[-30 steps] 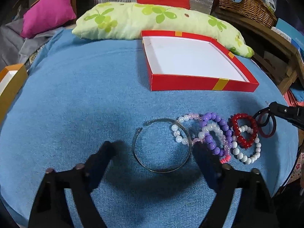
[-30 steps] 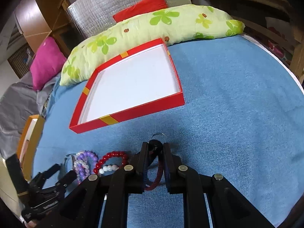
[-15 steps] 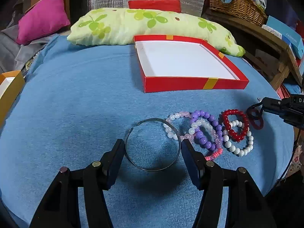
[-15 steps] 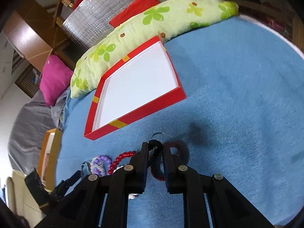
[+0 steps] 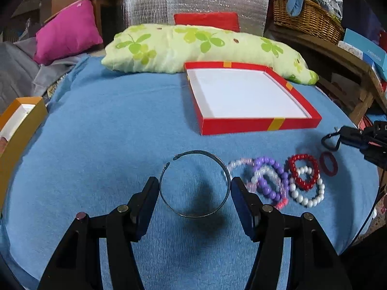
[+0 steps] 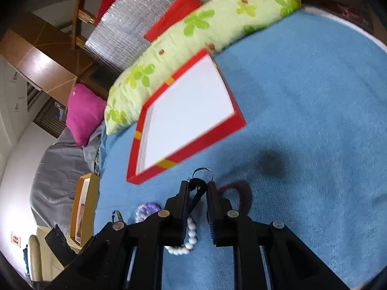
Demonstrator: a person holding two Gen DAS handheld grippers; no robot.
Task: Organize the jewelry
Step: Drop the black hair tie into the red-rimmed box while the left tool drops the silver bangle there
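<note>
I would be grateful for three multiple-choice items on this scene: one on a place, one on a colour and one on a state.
1. Where is the red box?
A on the floor
B on the blue cloth, before the flowered pillow
C on a chair

2. What colour is its inside?
A white
B black
C green

3. The metal bangle is:
A inside the box
B under the pillow
C gripped by the left claw

Key:
1. B, its wall stands on the cloth near the pillow.
2. A, its bottom shows white.
3. C, the jaws, which have just been closing, press both its sides.
</note>
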